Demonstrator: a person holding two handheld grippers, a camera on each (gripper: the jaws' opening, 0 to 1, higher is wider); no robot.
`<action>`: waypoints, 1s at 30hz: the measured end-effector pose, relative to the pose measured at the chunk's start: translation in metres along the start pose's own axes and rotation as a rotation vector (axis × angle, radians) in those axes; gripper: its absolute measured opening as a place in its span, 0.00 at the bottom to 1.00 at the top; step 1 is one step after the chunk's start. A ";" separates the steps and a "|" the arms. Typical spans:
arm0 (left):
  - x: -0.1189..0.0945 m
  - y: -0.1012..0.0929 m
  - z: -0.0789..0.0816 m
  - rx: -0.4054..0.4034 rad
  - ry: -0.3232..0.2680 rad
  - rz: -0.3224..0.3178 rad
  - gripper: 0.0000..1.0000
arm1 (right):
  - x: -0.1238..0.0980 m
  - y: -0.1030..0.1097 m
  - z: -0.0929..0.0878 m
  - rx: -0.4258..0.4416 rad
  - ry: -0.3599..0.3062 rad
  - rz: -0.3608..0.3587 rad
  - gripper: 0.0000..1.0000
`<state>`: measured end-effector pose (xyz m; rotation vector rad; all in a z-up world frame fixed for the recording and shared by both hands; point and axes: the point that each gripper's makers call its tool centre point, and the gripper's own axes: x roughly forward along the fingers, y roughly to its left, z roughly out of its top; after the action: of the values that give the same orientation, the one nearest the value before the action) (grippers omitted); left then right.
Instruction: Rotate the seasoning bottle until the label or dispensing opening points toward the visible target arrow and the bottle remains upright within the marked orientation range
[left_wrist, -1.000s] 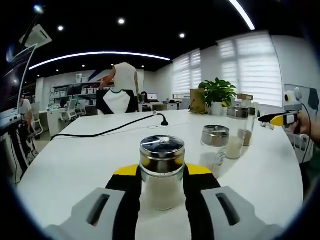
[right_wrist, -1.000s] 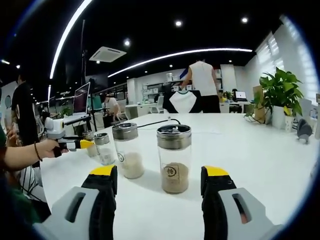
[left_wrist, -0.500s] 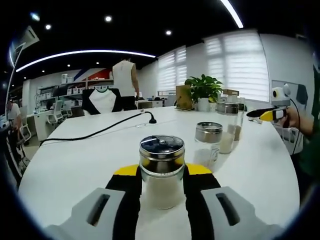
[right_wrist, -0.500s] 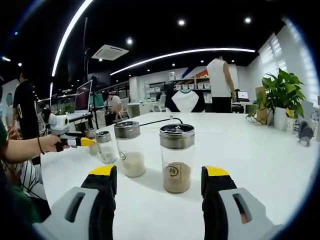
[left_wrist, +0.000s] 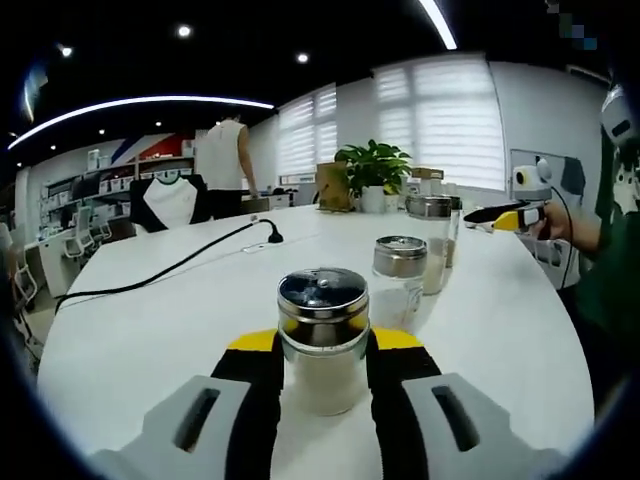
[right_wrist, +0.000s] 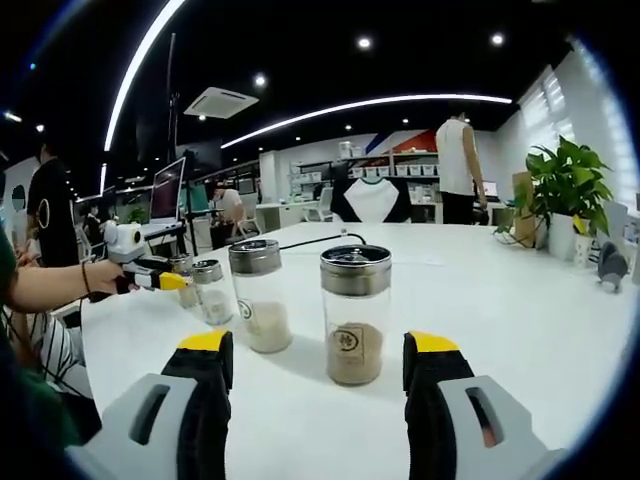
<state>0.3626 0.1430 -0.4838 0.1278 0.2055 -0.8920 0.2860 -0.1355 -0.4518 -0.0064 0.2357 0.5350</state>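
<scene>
In the left gripper view, a black cable (left_wrist: 170, 268) runs across the white table (left_wrist: 150, 330) on the near jar's left. That seasoning jar (left_wrist: 322, 340) stands upright on the table with its metal lid up, and the left gripper (left_wrist: 322, 372) pinches it: one black, yellow-tipped jaw presses each side of the glass. Past the jar to the right stand a shorter jar (left_wrist: 398, 280) and a taller jar (left_wrist: 428, 242), both upright. A potted plant (left_wrist: 373, 172) sits behind them at the far table edge. Farthest right, a hand holds the other gripper (left_wrist: 505, 214) above the table.

In the right gripper view, a hand (right_wrist: 105, 277) at the left holds the left gripper (right_wrist: 160, 281) at a small jar (right_wrist: 182, 282). Right of it stand a short jar (right_wrist: 211, 292), then a tall jar of pale grains (right_wrist: 260, 296), then a labelled jar of brown powder (right_wrist: 354, 314), all upright. The right gripper (right_wrist: 320, 380) is spread wide, its jaws well apart on either side of the brown jar and touching nothing.
</scene>
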 end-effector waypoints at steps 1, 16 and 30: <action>0.000 -0.001 0.000 0.005 -0.002 -0.014 0.34 | 0.000 0.000 0.000 0.001 0.002 0.001 0.70; 0.002 -0.010 0.002 0.033 0.010 -0.148 0.34 | 0.002 0.002 -0.003 -0.001 0.013 0.014 0.70; 0.005 -0.017 0.004 0.056 0.019 -0.194 0.34 | 0.000 -0.001 -0.004 0.002 0.013 0.009 0.70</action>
<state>0.3523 0.1281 -0.4818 0.1703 0.2127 -1.0905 0.2855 -0.1367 -0.4561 -0.0066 0.2490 0.5442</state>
